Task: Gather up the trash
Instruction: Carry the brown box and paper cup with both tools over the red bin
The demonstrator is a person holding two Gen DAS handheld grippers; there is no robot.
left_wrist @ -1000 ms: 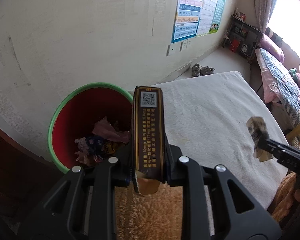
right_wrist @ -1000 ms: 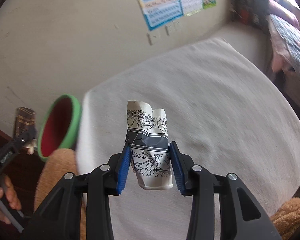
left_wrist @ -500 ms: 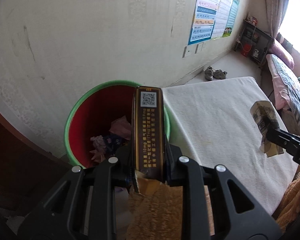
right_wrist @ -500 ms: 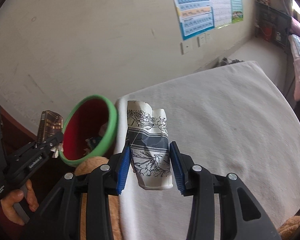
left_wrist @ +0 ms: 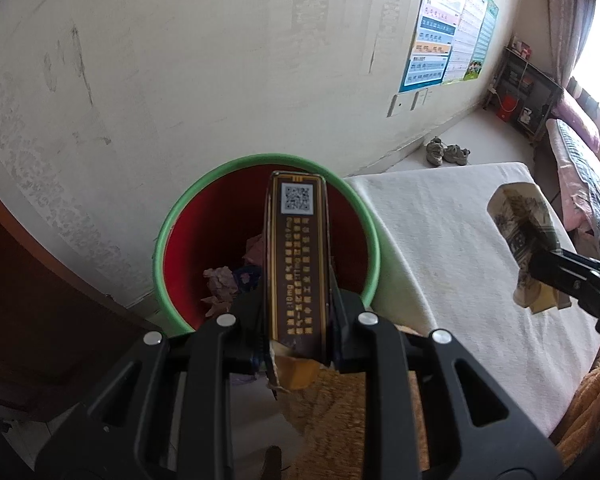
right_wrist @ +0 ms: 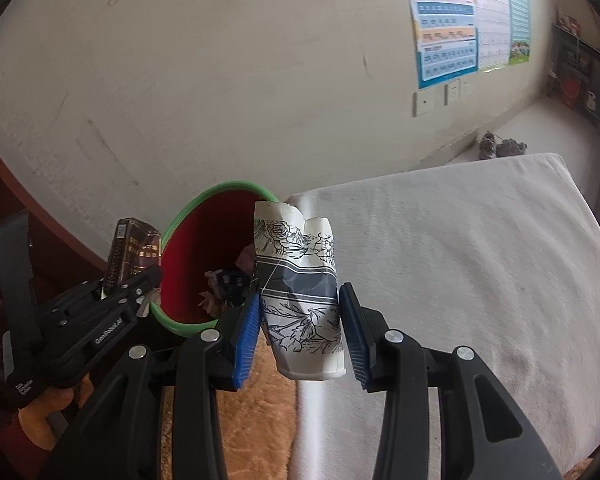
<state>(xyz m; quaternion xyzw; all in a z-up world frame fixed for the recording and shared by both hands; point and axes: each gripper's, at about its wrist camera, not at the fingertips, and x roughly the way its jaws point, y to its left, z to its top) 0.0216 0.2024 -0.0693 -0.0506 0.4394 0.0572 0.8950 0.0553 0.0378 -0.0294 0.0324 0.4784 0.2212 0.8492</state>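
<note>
My left gripper (left_wrist: 298,340) is shut on a dark brown cigarette box (left_wrist: 297,256) with gold print and a QR code, held upright just in front of the red bin with a green rim (left_wrist: 168,224). Crumpled wrappers (left_wrist: 222,284) lie in the bin's bottom. My right gripper (right_wrist: 300,332) is shut on a crushed white paper cup with black flower print (right_wrist: 300,284), over the white mattress edge beside the bin (right_wrist: 180,216). The right wrist view also shows the left gripper (right_wrist: 140,284) with the box (right_wrist: 132,252) at the bin's left rim. The cup (left_wrist: 528,240) appears at the right in the left wrist view.
A white mattress (right_wrist: 460,260) fills the right side, with an orange fleece blanket (right_wrist: 252,408) below the grippers. A stained cream wall (left_wrist: 220,60) stands behind the bin, a dark wooden piece (left_wrist: 28,300) to its left. Shoes (left_wrist: 446,152) lie on the floor beyond.
Both grippers have moved toward the bin, which now looms larger and nearer the middle of each view. The box and the cup stay gripped as before.
</note>
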